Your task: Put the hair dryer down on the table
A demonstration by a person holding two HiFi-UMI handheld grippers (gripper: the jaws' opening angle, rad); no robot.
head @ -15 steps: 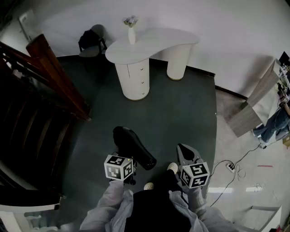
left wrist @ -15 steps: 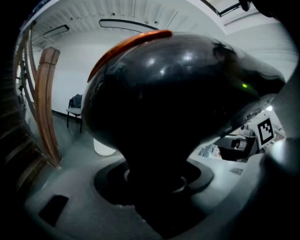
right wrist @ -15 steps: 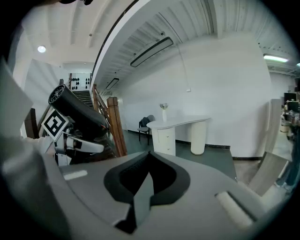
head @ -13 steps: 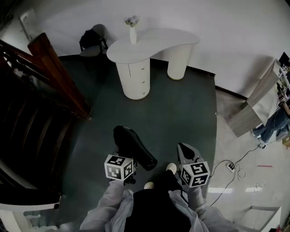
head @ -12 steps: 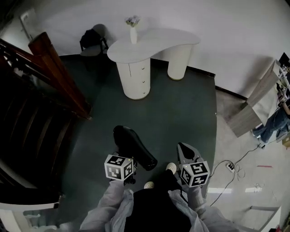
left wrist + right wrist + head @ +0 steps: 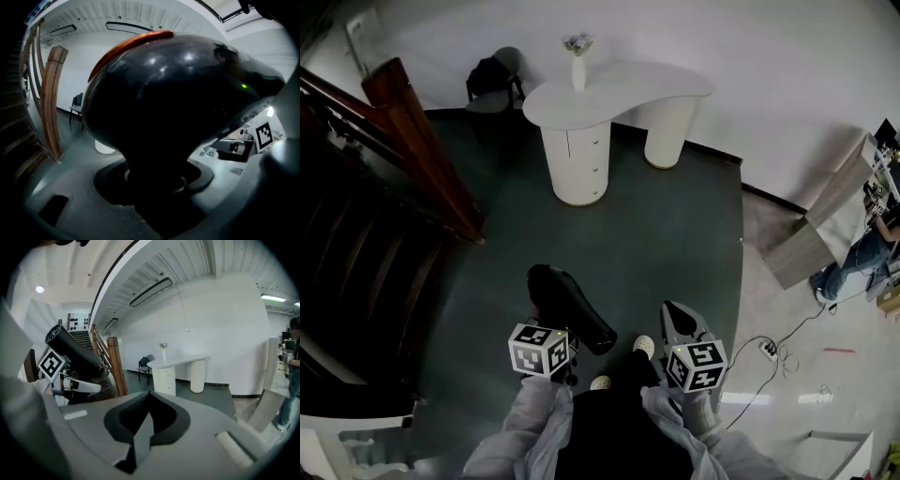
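A black hair dryer (image 6: 567,305) with a copper-coloured trim (image 6: 131,43) is held in the air above the dark green floor. My left gripper (image 6: 551,326) is shut on its handle, and its body fills the left gripper view (image 6: 178,103). My right gripper (image 6: 677,314) hangs beside it at the right, shut with nothing between its jaws, which meet in the right gripper view (image 6: 149,401). The white curved table (image 6: 623,89) stands far ahead by the wall, well apart from both grippers. The dryer also shows at the left of the right gripper view (image 6: 72,352).
A white vase with flowers (image 6: 578,61) stands on the table's left end. A dark chair (image 6: 492,75) is behind it. A wooden staircase post (image 6: 417,145) and dark stairs fill the left. A person (image 6: 862,253), a cable and a power strip (image 6: 764,349) lie at the right.
The view has shifted slightly, so both grippers and the dryer sit a little lower and further left in it. The grip on the dryer is unchanged.
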